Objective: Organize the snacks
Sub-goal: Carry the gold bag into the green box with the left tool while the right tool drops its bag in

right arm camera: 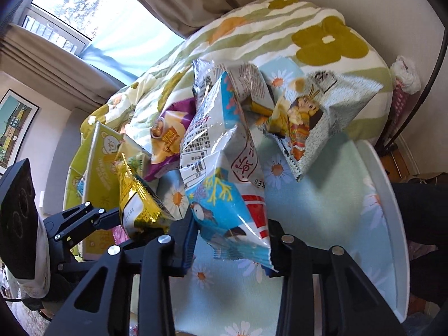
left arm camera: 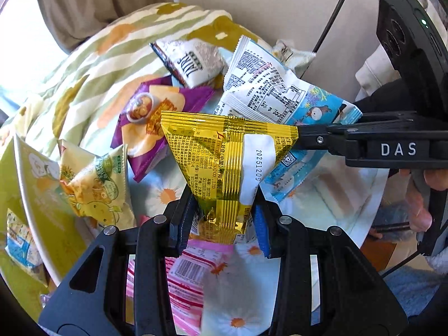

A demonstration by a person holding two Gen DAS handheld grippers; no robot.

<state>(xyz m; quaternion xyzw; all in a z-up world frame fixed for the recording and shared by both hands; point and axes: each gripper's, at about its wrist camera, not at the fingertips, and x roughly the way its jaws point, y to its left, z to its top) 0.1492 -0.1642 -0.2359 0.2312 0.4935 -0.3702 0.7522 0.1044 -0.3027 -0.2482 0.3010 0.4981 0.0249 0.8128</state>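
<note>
Left gripper pinching gold packet, right gripper clamping blue packet, bare tray rightward

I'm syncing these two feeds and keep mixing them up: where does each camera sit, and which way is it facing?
Left wrist: rides the left gripper, looking along its fingers at the gold packet it clamps over the daisy-print tray; the right gripper and a hand enter from the right.
Right wrist: rides the right gripper, facing the window over the blue-and-white bag it clamps; the left gripper shows at left.
Shared: both packets, the purple bag, the floral quilt.
</note>
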